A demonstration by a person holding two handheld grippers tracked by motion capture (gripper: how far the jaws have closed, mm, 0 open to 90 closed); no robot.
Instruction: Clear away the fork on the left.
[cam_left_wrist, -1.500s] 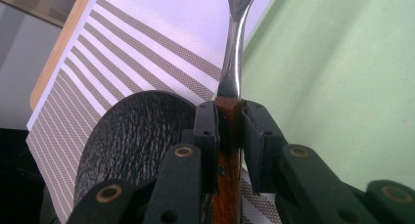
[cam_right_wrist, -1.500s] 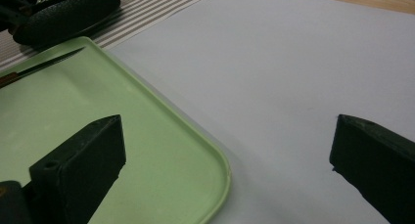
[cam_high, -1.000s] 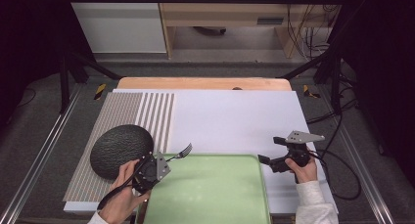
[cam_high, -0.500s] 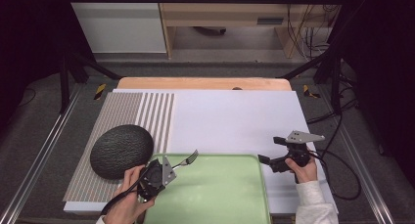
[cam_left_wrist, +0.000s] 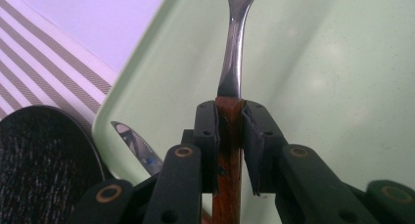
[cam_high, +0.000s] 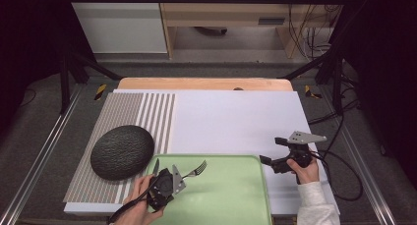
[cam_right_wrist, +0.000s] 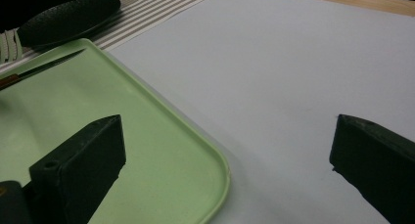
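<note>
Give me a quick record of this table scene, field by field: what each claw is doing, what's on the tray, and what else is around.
left claw: shut on the fork's wooden handle, over the tray
fork: tines pointing away from the person, above the tray
right claw: open, holding nothing, beside the tray's right edge
green tray: near edge of table; a knife lies at its left corner
dark oval plate: on the striped mat, left of the tray

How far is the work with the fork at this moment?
Done: the left gripper is shut on the wooden handle of the fork, and a knife lies at the edge of the green tray. In hand: the fork is held over the tray. Left: setting it down, probably. The right gripper is open beside the tray.
</note>
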